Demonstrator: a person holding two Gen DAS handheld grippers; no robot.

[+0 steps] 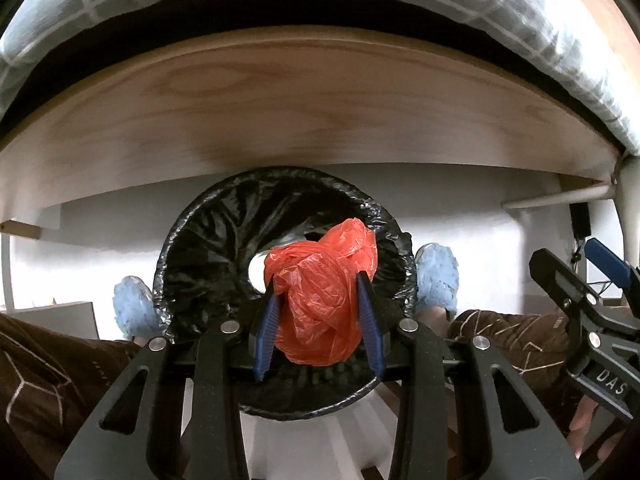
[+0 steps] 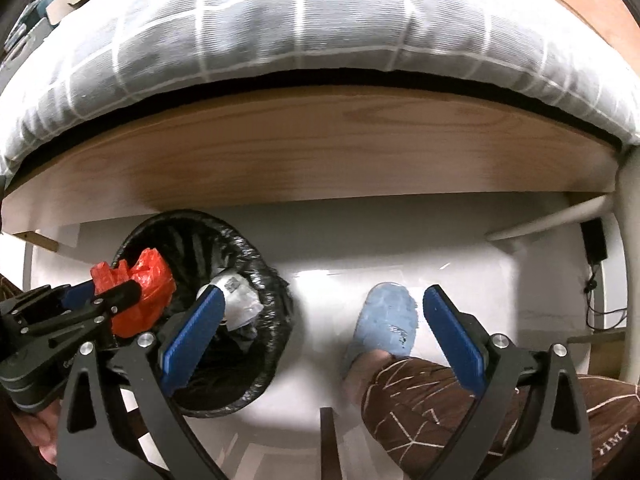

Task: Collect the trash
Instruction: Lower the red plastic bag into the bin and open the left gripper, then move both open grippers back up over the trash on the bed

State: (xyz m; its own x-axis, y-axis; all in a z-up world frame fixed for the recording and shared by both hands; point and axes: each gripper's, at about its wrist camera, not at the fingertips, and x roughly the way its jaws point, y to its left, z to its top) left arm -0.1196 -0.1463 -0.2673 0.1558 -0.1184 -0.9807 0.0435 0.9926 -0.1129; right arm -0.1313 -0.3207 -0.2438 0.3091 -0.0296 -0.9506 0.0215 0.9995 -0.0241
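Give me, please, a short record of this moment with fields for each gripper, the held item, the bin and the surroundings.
left gripper: shut on the red plastic bag, held over the bin
right gripper: open, holding nothing, off to the bin's right
bin: round, lined with a black bag, on the white floor
bin contents: crumpled pale wrapper
surroundings: wooden bed frame, checked bedding, person's blue slipper

My left gripper (image 1: pixel 320 320) and right gripper (image 2: pixel 320 334) share black angular frames, silver round screws and ribbed blue finger pads (image 2: pixel 454 336). My brown trousers (image 2: pixel 440 404) carry thin pale geometric lines; light blue slippers (image 2: pixel 386 320) cover my feet.
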